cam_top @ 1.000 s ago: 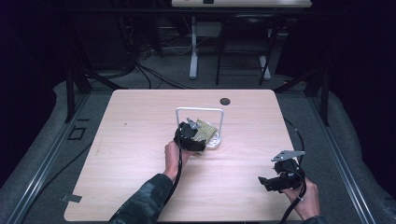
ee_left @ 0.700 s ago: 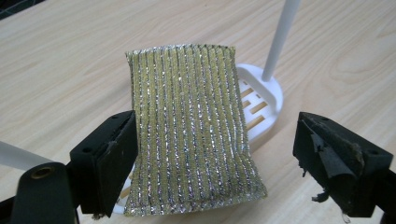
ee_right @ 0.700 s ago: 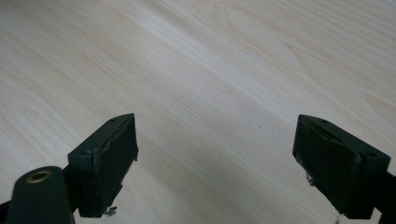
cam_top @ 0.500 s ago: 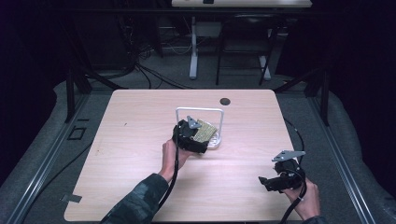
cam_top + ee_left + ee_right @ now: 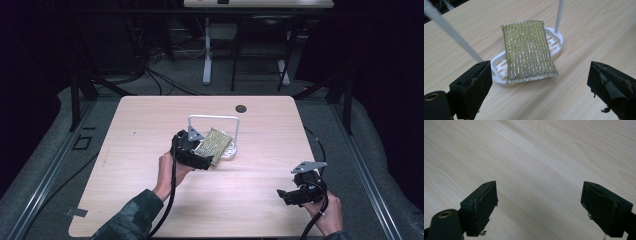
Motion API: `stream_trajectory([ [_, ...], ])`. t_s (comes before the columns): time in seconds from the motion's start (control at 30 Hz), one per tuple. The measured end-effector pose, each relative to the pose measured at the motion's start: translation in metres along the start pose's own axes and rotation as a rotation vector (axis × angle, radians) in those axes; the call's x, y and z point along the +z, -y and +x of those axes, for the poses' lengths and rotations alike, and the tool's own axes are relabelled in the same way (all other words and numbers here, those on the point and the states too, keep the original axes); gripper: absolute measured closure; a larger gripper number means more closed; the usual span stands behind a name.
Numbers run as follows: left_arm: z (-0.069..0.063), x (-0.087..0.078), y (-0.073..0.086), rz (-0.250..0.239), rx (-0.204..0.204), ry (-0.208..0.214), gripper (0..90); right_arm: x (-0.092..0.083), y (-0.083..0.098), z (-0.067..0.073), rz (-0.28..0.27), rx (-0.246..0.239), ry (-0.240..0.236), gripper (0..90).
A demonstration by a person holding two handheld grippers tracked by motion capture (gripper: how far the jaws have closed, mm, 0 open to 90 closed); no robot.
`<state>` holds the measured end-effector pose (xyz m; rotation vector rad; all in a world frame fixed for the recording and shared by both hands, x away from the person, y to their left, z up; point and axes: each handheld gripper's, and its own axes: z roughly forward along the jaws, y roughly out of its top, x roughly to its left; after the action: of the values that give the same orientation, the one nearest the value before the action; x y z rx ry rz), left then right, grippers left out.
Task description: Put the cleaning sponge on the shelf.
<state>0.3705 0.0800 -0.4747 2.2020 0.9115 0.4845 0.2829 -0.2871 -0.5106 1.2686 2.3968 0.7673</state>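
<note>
Both pairs of jaws stand wide apart, holding nothing. The left gripper (image 5: 539,82) faces one gold mesh scouring pad (image 5: 529,50) lying across one white slotted tray (image 5: 555,41) near the table's middle. The right gripper (image 5: 540,207) hovers over bare wood at the near right. One pale wooden table (image 5: 130,150) stands on grey floor; the dark room behind is hard to make out.

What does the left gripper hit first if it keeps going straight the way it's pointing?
Most likely the scrubbing pad, which lies across the white tray straight ahead of the open left gripper. Its near edge overhangs the tray toward the gripper, so the pad would come before the tray, though depth is hard to judge.
</note>
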Motion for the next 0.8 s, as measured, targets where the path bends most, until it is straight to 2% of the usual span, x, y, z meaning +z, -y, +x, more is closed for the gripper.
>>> stream_trajectory([
  [0.37, 0.017, -0.036, 0.034, 0.042, -0.027, -0.018, 0.8, 0.0, 0.0, 0.001, 0.003, -0.001, 0.0, 13.3],
  [0.43, 0.02, -0.043, 0.044, 0.048, -0.045, -0.026, 0.2, 0.0, 0.0, 0.002, 0.003, 0.0, -0.002, 13.3],
  [0.67, 0.031, -0.06, 0.08, 0.09, -0.07, -0.053, 0.2, 0.001, 0.001, 0.003, 0.011, -0.005, -0.003, 13.3],
  [0.8, 0.038, -0.065, 0.104, 0.119, -0.102, -0.067, 0.1, 0.001, 0.001, 0.002, 0.01, -0.002, 0.0, 13.4],
])
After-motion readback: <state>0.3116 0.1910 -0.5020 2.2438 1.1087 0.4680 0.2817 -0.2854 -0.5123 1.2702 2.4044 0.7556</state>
